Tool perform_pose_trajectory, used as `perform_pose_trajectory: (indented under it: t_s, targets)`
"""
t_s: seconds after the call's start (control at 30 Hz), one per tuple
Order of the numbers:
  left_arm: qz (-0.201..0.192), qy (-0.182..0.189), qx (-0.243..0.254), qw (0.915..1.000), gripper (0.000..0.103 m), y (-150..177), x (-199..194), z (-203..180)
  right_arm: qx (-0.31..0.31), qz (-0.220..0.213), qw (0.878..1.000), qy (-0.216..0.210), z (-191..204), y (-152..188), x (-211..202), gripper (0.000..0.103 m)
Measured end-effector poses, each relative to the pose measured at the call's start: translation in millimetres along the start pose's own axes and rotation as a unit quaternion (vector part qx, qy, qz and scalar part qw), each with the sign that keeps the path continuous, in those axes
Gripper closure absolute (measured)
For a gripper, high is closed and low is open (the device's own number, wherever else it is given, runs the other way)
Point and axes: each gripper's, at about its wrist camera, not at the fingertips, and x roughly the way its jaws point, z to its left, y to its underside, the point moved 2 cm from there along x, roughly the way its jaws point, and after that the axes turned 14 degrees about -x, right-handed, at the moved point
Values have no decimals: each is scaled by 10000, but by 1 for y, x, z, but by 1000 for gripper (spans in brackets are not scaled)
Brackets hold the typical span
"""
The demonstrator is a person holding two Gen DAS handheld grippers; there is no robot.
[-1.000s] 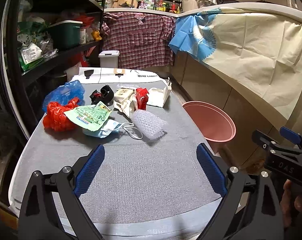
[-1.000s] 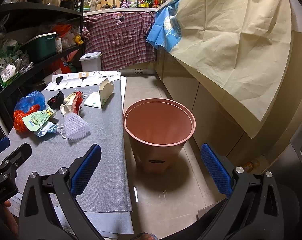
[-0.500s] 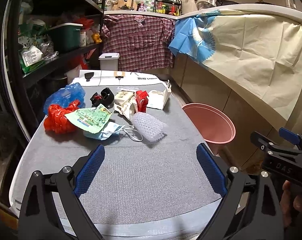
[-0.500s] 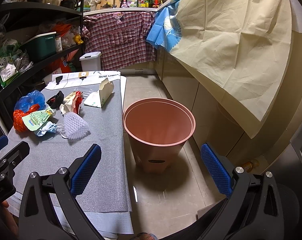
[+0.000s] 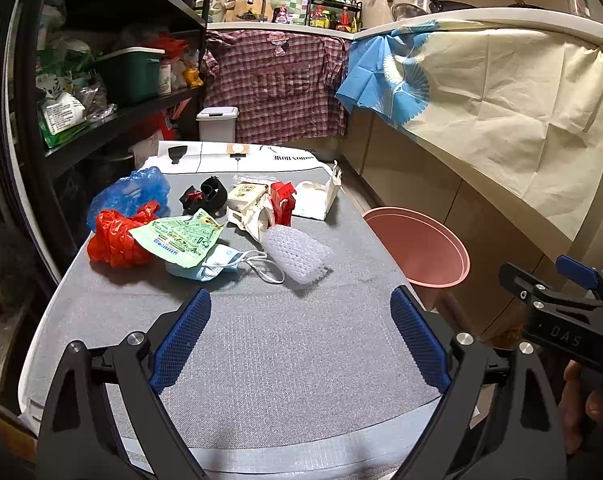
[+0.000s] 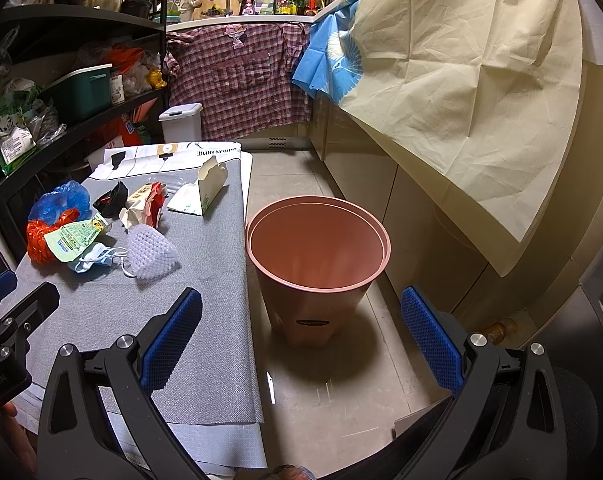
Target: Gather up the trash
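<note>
Nothing collected yet; my left gripper [image 5: 299,338] and right gripper [image 6: 301,340] both hang spread and empty; the trash lies heaped mid-table [image 5: 285,344], the pink bin [image 6: 317,240] just beside; next I'd reach for the nearest white foam net [image 5: 295,256]
</note>
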Motion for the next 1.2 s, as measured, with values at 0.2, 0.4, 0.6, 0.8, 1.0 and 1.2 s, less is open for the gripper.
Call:
perform_pose_trajectory:
  t_s: [0.2,0.4,0.6,0.8,1.0,1.2]
  targets:
    - [-9,-7,5,10000,15,0,-1,0,0,2,10000,-3,0,0,0,6]
    - [-3,-1,11,10000,15,0,-1,0,7,5,10000,-6,0,0,0,6]
    - [24,-24,-9,10000,19,0,-1,1,-18,-27,10000,-13,2,1,-1,6]
    - [-74,-149,-21,9999,25,0,-2,0,-9,-166,9998,-80,5,-1,-6,6]
    - [-379,-386,-9,9985,37,-3,1,4,54,-477,9985,-262,6,-6,-17,15]
    - [-130,-439,-386,9982,51,-9,16,26,231,-548,9959,-675,9,-15,-12,30]
